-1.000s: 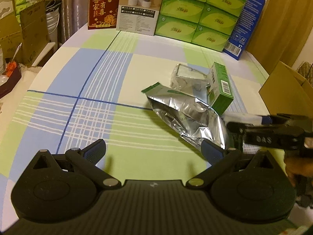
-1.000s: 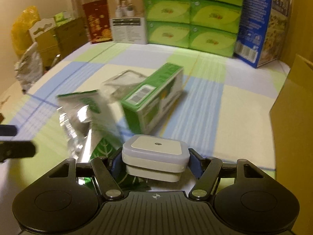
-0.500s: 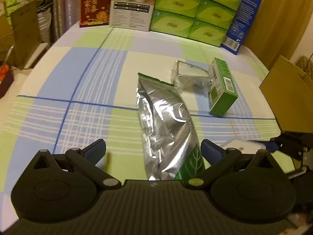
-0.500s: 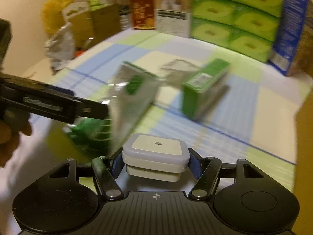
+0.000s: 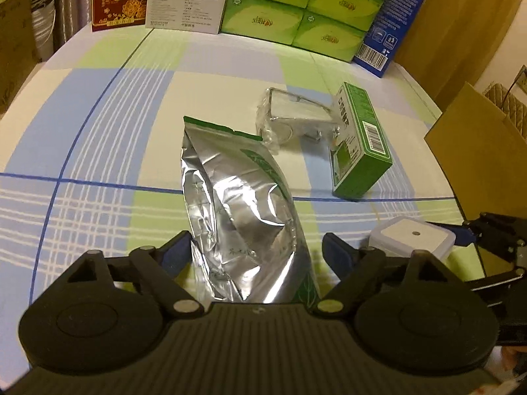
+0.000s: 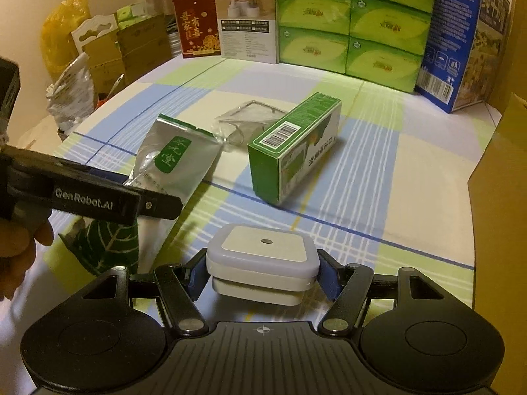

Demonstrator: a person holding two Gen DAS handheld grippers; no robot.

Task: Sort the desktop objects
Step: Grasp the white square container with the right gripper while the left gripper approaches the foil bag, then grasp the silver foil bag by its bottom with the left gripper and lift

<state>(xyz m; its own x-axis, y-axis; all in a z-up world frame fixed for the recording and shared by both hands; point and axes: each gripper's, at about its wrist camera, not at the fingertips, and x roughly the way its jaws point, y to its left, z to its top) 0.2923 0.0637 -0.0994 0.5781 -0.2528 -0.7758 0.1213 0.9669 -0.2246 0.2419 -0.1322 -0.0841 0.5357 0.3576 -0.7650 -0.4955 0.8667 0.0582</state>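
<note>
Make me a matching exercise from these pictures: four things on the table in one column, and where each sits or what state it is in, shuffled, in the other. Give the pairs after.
Things
1. silver foil pouch
2. white square device
3. green carton
4. clear plastic packet

States
A. clamped in the right tool
B. lying on its side, barcode facing up
C. between the closing jaws of the left tool
D. farthest back of the four, beside the carton

Pairs: 1-C, 2-A, 3-B, 4-D
</note>
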